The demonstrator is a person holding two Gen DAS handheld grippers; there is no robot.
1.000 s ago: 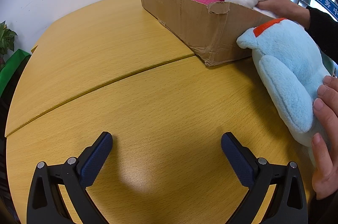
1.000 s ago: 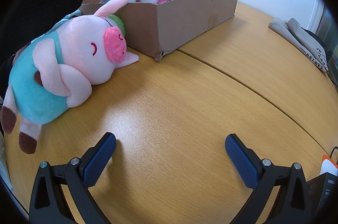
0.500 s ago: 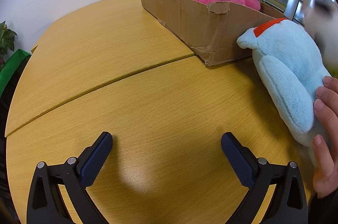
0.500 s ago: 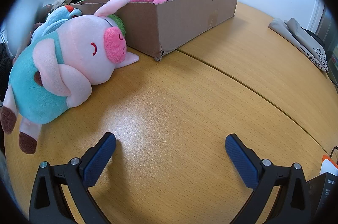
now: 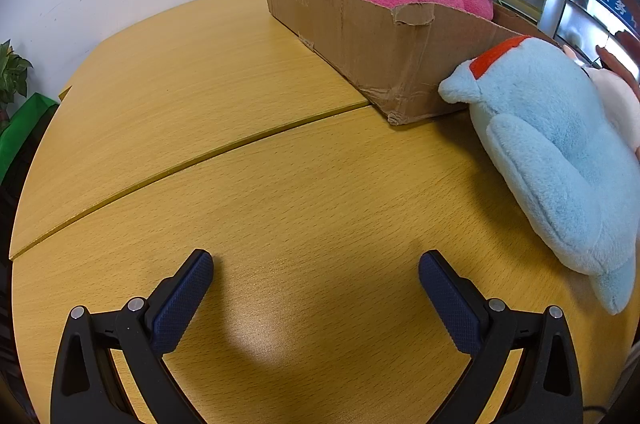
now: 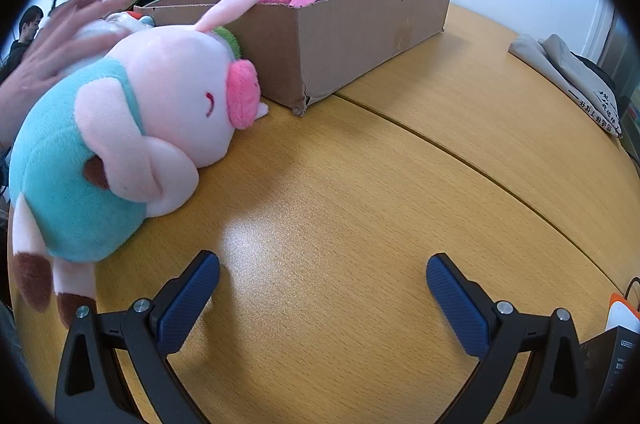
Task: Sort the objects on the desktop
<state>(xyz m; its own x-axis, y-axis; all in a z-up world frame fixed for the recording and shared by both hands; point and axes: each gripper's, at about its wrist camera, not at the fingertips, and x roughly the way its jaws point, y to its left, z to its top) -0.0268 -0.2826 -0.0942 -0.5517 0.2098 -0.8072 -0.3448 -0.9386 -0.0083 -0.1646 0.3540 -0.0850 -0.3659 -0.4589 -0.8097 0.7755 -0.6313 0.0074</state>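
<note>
- Your left gripper (image 5: 316, 276) and right gripper (image 6: 322, 278) gape wide, empty.
- The soft pink plush pig in teal overalls (image 6: 132, 132), at ten o'clock, looks light; pinch its belly.

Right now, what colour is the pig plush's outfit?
Teal, over a pale pink body; the pig plush shows best in the right wrist view.
</note>
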